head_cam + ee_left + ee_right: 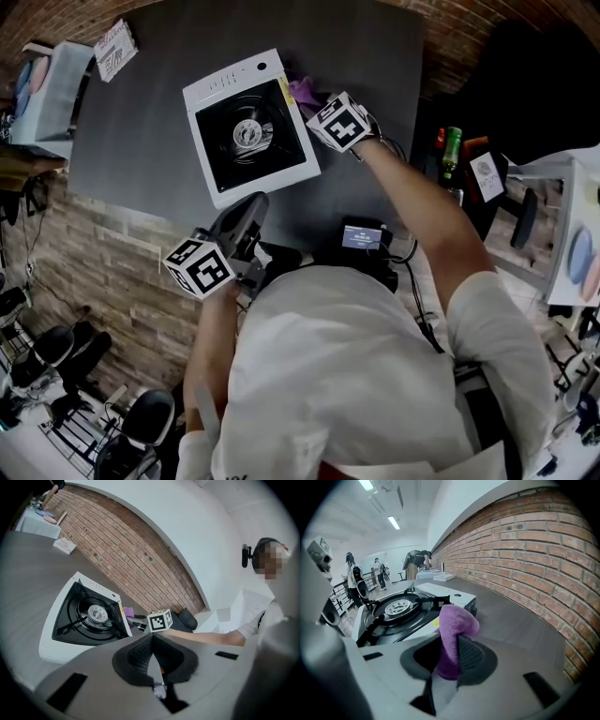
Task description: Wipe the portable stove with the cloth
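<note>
- A card (115, 49) lies at the 10 o'clock corner of the grey table (141, 150). A wide strip of bare top runs from it to the stove.
- The left gripper (246, 216) hangs at the stove's 6 o'clock, over the table's near edge. Its jaws are pressed together on nothing, and it stays apart from the stove.
- The stove (248, 127) is white with a black burner well. It sits skewed to the table's edges, with its near corner close to the table's front edge.
- The purple cloth (300, 91) is at the stove's 2 o'clock, just beside its right rim. The right gripper (311, 101) has it pinched between closed jaws, with a fold standing up past the tips. Whether it touches the rim I cannot tell.
- At the stove's 3 o'clock, open tabletop reaches to the table's right edge. In the right gripper view a brick wall (525, 550) lines that side.
- Bottles (450, 150) stand beyond the right edge, off the table.
</note>
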